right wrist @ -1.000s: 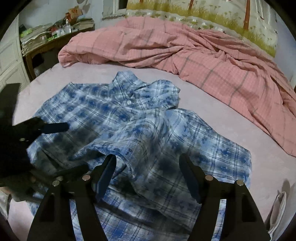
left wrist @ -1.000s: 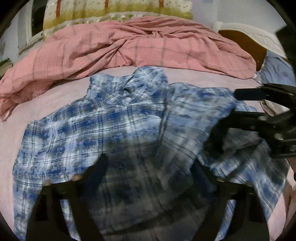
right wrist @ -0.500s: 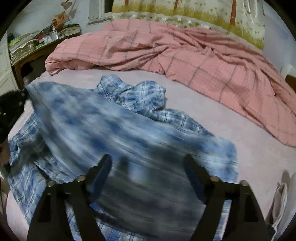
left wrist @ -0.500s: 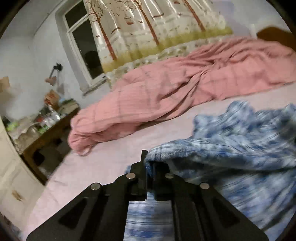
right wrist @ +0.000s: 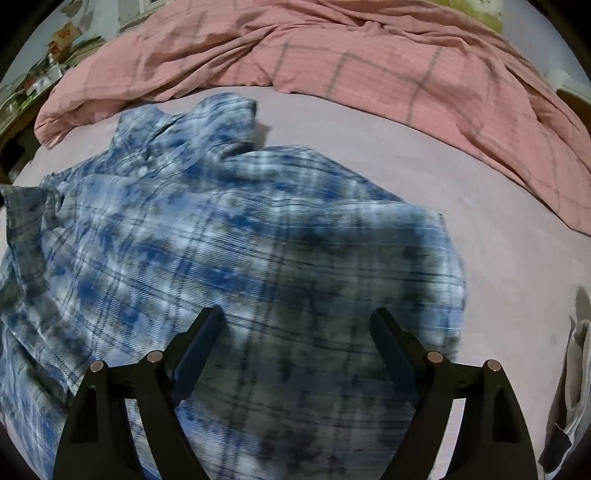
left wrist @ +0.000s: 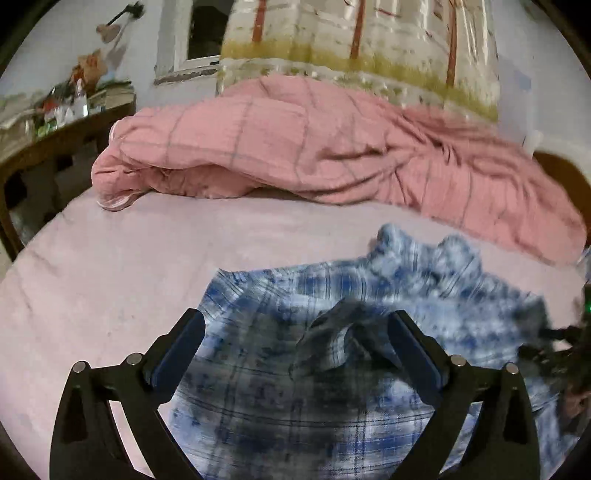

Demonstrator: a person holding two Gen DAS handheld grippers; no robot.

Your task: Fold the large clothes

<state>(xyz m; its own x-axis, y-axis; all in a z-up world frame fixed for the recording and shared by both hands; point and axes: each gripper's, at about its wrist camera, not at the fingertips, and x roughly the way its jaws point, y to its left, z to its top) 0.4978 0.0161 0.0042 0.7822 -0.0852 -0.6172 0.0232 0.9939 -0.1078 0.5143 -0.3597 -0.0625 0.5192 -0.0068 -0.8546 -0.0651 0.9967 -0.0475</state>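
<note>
Both claws are wide apart and holding nothing right now. The left gripper point(left wrist: 295, 328) hangs over the blue plaid shirt point(left wrist: 369, 332), which lies rumpled on the pink bed sheet point(left wrist: 110, 277). The right gripper point(right wrist: 295, 325) is over that shirt too, collar up at 11 o'clock, pink checked duvet point(right wrist: 369, 55) bunched at 12.

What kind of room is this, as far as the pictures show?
Most likely a bedroom: a bed with a pink sheet, a rumpled pink quilt on it, and a curtained window behind.
</note>
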